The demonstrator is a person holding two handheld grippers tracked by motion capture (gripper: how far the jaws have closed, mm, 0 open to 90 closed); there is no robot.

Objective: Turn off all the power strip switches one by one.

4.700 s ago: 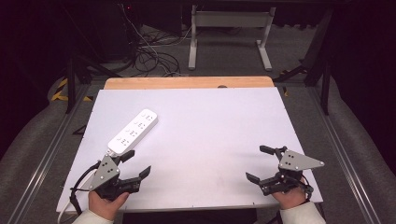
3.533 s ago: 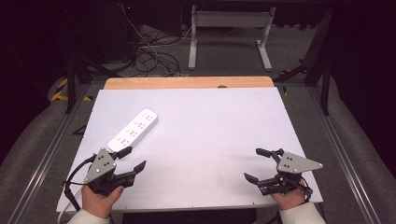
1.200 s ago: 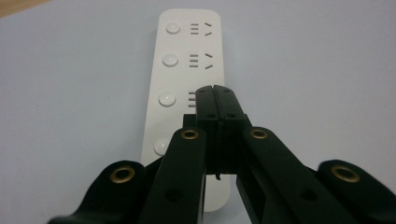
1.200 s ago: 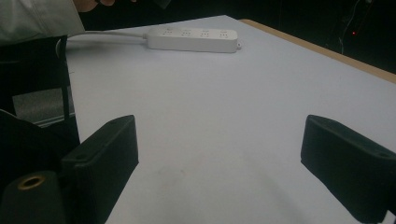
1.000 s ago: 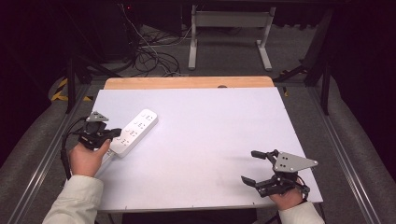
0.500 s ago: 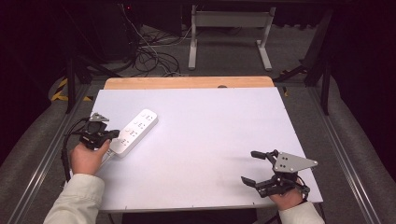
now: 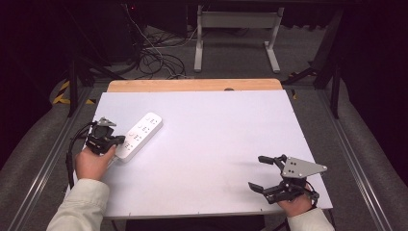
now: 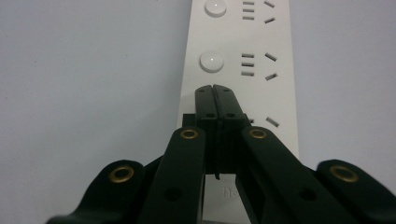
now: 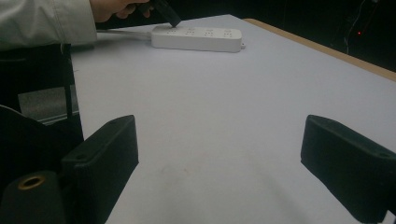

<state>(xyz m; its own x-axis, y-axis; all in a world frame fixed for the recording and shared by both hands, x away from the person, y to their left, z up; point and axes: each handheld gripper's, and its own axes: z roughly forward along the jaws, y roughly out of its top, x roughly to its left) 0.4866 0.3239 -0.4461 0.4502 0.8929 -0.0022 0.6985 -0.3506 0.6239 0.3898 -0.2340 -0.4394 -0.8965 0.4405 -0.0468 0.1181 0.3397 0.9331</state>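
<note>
White tabletop [image 7: 207, 144] is filling most of the high view, with a wooden strip along its far edge and cables lying on the dark floor beyond. On the left part of the table a white power strip [image 7: 139, 136] is lying at a slant, its far end pointing toward the table's middle. The left gripper [image 7: 117, 140] is sitting at the near end of this strip, held by a hand in a light sleeve. In the left gripper view its jaws are pressing flat against each other with nothing between them, and the joined fingertips [image 8: 215, 95] are pointing down over the strip's face, beside a round button [image 8: 212, 60] and its socket slots; whether the tips are actually touching the plastic is hard to tell from here. The right gripper [image 7: 264, 173] is resting well apart at the near right corner, its jaws standing wide over bare table.
</note>
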